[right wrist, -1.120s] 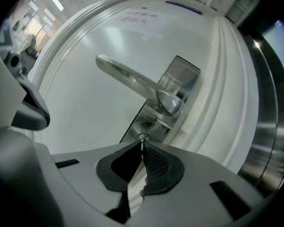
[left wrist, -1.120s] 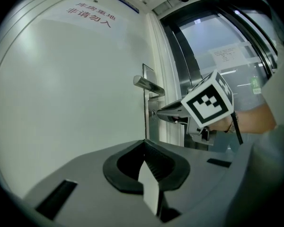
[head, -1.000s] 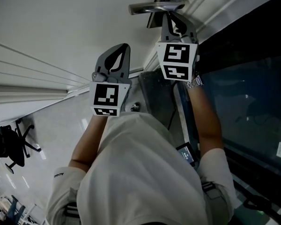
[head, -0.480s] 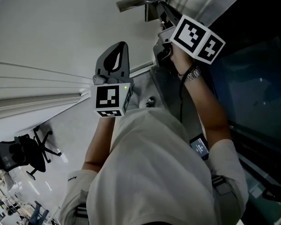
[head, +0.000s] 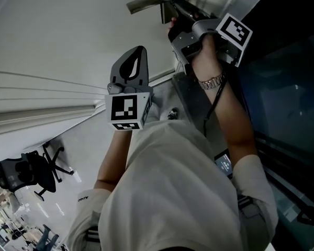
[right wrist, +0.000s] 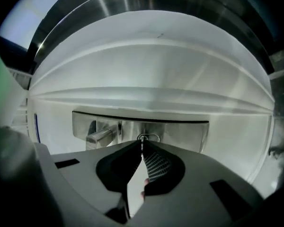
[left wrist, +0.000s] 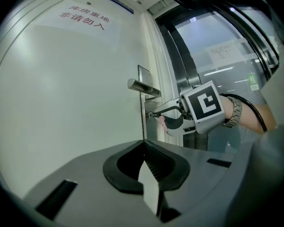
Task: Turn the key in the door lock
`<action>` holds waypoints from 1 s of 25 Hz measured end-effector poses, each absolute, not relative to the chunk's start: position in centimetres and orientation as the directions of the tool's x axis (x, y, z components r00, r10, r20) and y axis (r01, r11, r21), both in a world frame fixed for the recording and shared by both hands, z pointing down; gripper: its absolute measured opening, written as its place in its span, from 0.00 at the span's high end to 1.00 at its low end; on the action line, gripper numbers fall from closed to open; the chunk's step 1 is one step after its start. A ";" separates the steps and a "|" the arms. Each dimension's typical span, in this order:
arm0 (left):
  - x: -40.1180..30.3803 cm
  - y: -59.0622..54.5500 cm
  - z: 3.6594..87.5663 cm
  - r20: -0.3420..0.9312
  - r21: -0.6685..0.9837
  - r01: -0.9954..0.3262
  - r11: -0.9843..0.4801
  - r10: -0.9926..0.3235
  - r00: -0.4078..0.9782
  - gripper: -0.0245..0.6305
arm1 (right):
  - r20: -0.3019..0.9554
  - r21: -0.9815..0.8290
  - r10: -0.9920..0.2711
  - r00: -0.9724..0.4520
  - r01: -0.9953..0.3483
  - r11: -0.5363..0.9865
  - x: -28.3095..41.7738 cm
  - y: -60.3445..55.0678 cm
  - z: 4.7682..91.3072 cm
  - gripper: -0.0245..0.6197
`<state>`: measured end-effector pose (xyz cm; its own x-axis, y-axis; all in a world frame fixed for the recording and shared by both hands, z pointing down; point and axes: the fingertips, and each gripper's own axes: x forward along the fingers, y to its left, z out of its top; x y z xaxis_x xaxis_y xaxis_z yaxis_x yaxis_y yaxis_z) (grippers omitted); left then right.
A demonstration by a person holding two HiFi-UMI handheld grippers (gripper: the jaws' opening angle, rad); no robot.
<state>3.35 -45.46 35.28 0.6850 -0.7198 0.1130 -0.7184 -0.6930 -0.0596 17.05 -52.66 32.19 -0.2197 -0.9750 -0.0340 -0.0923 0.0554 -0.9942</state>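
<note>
The key (right wrist: 143, 138) sits in the lock plate (right wrist: 184, 132) beside the lever handle (right wrist: 100, 136), its head pinched in the clenched jaws of the right hand-held gripper (right wrist: 142, 144), which is tipped onto its side. That tilt suggests the turn is mostly made; whether the lock has opened cannot be seen, and letting go remains. The left hand-held gripper (left wrist: 143, 143) hangs clenched on nothing, well apart from the lock plate.

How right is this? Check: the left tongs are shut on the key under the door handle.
Wrong: the right tongs are shut on the key under the door handle; the left gripper view shows it.
</note>
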 end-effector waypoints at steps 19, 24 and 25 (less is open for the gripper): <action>3.1 -44.8 35.3 0.103 -0.051 -0.725 -0.687 -0.725 0.681 0.95 | 0.229 0.277 -0.972 -0.055 -0.953 0.119 15.1 -50.4 31.9 0.73; 2.8 -44.9 35.6 0.106 -0.041 -0.728 -0.684 -0.728 0.678 0.95 | 0.184 0.646 -0.980 0.079 -0.761 0.060 14.9 -50.8 31.5 0.73; 2.7 -45.0 35.6 0.106 -0.040 -0.730 -0.683 -0.729 0.676 0.95 | 0.181 0.681 -0.979 0.090 -0.730 0.059 14.8 -51.0 31.5 0.73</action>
